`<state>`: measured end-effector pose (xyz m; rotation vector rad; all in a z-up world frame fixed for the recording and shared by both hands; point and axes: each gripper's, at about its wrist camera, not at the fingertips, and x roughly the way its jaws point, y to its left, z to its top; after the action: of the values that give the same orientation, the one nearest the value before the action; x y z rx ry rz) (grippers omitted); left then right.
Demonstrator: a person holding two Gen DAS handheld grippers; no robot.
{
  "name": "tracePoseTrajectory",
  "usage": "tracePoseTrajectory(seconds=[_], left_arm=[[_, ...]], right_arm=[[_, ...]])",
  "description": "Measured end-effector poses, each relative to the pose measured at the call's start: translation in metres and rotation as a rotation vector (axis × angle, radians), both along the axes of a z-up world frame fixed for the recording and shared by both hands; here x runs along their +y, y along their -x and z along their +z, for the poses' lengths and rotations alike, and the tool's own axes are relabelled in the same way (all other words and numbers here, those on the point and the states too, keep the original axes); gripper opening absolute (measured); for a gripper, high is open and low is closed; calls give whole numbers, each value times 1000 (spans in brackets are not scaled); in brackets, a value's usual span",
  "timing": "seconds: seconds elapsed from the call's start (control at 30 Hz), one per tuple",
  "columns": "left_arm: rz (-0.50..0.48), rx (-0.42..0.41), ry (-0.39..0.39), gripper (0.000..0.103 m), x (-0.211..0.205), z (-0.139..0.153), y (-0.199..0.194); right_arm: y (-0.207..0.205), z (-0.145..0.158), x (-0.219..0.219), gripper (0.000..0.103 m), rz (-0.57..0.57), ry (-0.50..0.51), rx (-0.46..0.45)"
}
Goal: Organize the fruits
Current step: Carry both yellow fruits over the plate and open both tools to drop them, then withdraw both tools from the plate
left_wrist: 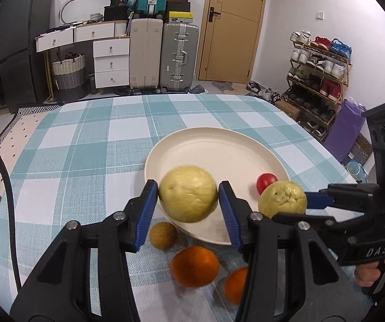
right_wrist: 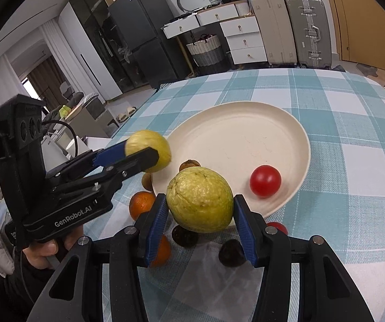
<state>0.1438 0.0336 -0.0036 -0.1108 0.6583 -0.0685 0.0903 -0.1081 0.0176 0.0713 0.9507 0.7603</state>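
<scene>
My left gripper (left_wrist: 188, 209) is shut on a yellow-green guava (left_wrist: 188, 193) and holds it over the near rim of the cream plate (left_wrist: 219, 147). My right gripper (right_wrist: 200, 224) is shut on a second guava (right_wrist: 200, 200), held above the table by the plate's (right_wrist: 232, 123) near edge. Each gripper shows in the other's view, the right one (left_wrist: 308, 204) and the left one (right_wrist: 138, 158). A red tomato (right_wrist: 265, 180) lies on the plate. Two oranges (left_wrist: 194, 266) (left_wrist: 236, 284) and a small brown fruit (left_wrist: 163, 235) lie on the checked cloth below.
Dark round fruits (right_wrist: 184, 236) (right_wrist: 231, 252) and another red one (right_wrist: 278, 227) lie under my right gripper. The table's far edge (left_wrist: 165, 96) faces suitcases, drawers and a door. A shoe rack (left_wrist: 318, 80) stands to the right.
</scene>
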Motion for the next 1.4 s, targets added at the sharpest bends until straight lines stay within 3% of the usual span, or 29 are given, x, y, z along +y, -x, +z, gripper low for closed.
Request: tracePoseTrajectory(seconds=[0.03,0.3,0.57,0.7,0.77,0.83,0.97,1.07,1.1,1.4], left_arm=[[7,4,-6,28,1,-1,-4],[6,55,-19,28,4,-19,-18],[2,55,-25,30,3,-17,-9],[4,40,-32,50,0,-12,5],[8,33,-34,62,0,-8,13],[23,21,-34,83,-1,-5,23],[20,14,-26,87,-4,1,40],[16,6,-31,98,-8,5,51],[15,1,-33,102,-10,6,55],[21,35,-44,102,-23,-3,72]], right_arm=[[-1,-2,2,50,3,4,3],[-7,-11,13,50,-1,32,7],[-9,-6,11,53,-28,51,-29],[0,1,-4,61,-58,54,-69],[3,2,-15,74,-72,47,-74],[6,3,-27,81,-91,43,-76],[11,5,-50,95,-132,55,-75],[13,7,-64,103,-150,53,-78],[14,8,-68,103,-147,58,-82],[17,0,-71,103,-116,144,-88]])
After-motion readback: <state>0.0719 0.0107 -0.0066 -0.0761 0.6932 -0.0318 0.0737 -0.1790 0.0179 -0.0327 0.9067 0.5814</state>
